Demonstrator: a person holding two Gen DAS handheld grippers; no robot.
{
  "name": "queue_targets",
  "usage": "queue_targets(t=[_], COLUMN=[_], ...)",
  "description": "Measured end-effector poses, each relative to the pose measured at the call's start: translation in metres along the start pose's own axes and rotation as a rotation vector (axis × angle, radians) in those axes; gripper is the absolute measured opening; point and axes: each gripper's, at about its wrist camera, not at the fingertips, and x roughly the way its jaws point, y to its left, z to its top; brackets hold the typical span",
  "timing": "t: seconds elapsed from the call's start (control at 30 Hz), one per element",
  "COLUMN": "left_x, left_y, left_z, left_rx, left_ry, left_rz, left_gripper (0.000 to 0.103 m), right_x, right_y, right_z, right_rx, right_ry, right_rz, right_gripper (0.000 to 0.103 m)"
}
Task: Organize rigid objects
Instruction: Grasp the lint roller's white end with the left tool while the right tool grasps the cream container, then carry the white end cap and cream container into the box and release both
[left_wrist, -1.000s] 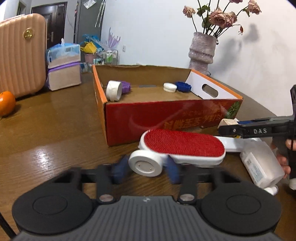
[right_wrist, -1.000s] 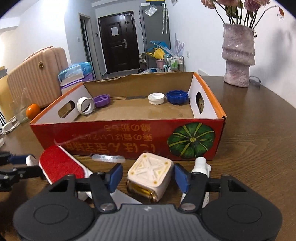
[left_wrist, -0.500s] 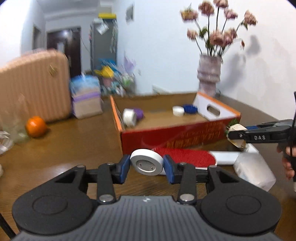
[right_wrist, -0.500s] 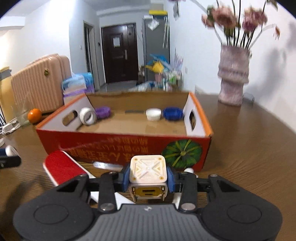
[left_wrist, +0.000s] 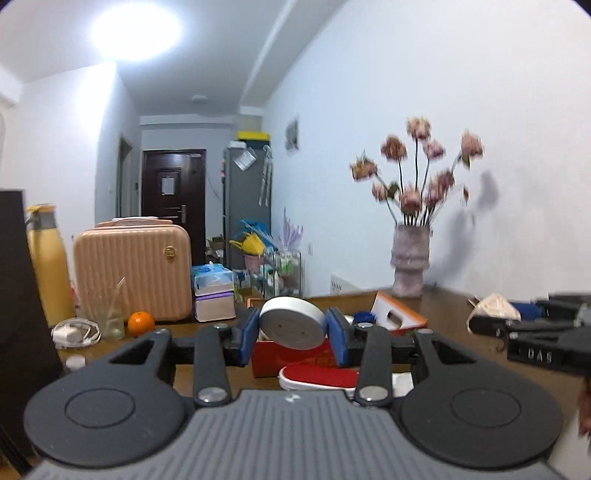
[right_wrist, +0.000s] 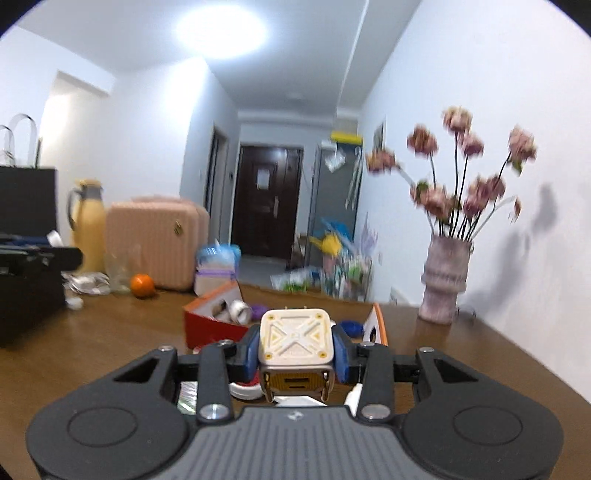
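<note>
Lifted off the wooden table since 1 second ago: both grippers, each with its load, now level with the cardboard box. Left gripper clamped on the white round end of the lint brush, red pad hanging below, in front of the box. Right gripper, jaws just closed, pinching the cream cube-shaped charger on both sides, held above the table before the box. Inside the box: white ring, purple cap, blue cap.
</note>
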Motion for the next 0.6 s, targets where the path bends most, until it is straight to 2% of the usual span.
queue_targets(t=[0.1,0.2,0.3,0.43,0.6], left_x=[-0.032,-0.058,-0.079,-0.100,-0.101], left_y=[-0.006,-0.005,-0.008,-0.013,-0.018], left_z=[-0.005,-0.012,-0.019,-0.029,-0.028], left_rx=[-0.058,-0.103,-0.092,-0.066,-0.048], left_ry=[-0.035,-0.037,-0.036,-0.027,-0.031], left_rz=[-0.004,-0.023,0.012,0.017,0.009], left_gripper=[0.040,0.040,0.040,0.040,0.040], right_x=[-0.037,-0.069,-0.091,-0.114,-0.127], right_y=[0.010,0.015,0.019,0.027,0.033], right_z=[-0.008,-0.019,-0.028,-0.034,-0.037], right_rx=[-0.005,0.037,0.062,0.095,0.080], right_ry=[-0.066,-0.111,-0.127,-0.120,-0.138], right_rz=[-0.039,-0.057,-0.057,-0.035,-0.040], right_gripper=[0.038,0.038,0.038,0.038,0.038])
